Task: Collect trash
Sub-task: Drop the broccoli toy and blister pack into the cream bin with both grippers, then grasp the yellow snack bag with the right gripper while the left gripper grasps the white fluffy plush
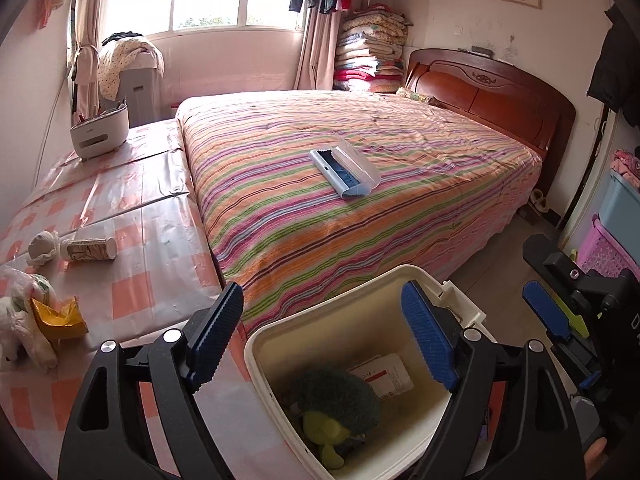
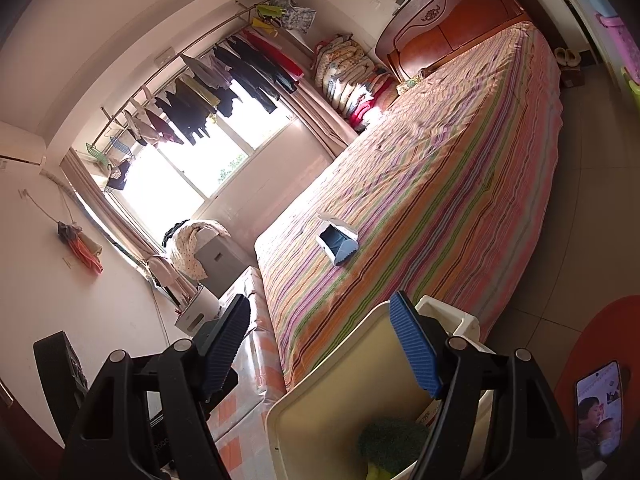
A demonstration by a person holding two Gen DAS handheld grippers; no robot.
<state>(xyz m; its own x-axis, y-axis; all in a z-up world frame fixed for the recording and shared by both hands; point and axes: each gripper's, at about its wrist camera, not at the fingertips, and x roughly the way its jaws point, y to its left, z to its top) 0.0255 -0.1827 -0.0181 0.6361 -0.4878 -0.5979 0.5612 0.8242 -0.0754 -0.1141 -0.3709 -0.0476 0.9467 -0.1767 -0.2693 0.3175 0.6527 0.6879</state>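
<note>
**Two open grippers over a part-filled bin**

Several pieces of trash lay on the checked tablecloth (image 1: 132,264) to the left: a crumpled yellow wrapper (image 1: 60,317) touching a wad of white plastic bag (image 1: 22,320), and further back a patterned paper cup (image 1: 90,249) on its side just beside a ball of tissue (image 1: 42,246); none of it was held. A cream trash bin (image 1: 256,344) stood on the floor between the table's edge and the foot of the striped bed (image 1: 360,168); inside it sat a green broccoli toy (image 1: 340,404) and a white carton with a red stripe (image 1: 384,374), touching. The left gripper (image 1: 324,340) hung above the bin's mouth with its jaws spread wide and nothing between them; its right pad was over the bin's opening, its left pad over the table edge. The right gripper (image 2: 324,348) was likewise released and empty, tilted over the same bin, and appeared at the right margin of the left wrist view. On the bed lay a pale blue brush case (image 1: 345,169), opened; a white countertop holder (image 1: 100,130) stood at the table's far end; a phone (image 2: 598,408) with a lit screen rested on a red surface to the right.
</note>
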